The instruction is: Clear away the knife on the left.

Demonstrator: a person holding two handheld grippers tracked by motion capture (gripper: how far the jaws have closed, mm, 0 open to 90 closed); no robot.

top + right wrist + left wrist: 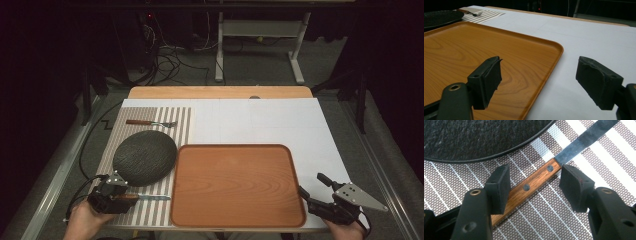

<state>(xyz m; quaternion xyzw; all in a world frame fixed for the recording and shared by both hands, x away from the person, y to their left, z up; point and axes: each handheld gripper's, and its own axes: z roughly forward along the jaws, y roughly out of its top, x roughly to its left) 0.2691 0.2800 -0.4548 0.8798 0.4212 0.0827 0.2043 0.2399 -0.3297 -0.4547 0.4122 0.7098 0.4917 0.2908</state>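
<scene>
A: Left side first. What's the left gripper at?

B: Its jaws straddle a table knife with a riveted brown wooden handle and a flat steel blade. Pads stand a bit apart from the handle on both sides, not pressing; fairly wide gap, nothing gripped.

A: Knife look and position?

B: Two dark rivets in the handle, grain visible, blade runs off toward the upper right in the left gripper view. It lies flat on the brown-and-white striped woven placemat, at the near edge, just below the dark textured oval plate. In the high view the blade tip points at the tray.

A: Further back on the mat?

B: A fork with a wooden handle, beyond the plate.

A: Middle?

B: Rectangular wood-grain orange-brown tray with rounded corners, bare, touching the placemat's right edge.

A: Right?

B: The right gripper hovers by the tray's near right corner, jaws wide, nothing between them.

A: Surface, room?

B: White sheet over a light wooden table. Dark room, grey floor, tangled cables, white desk legs behind.
</scene>
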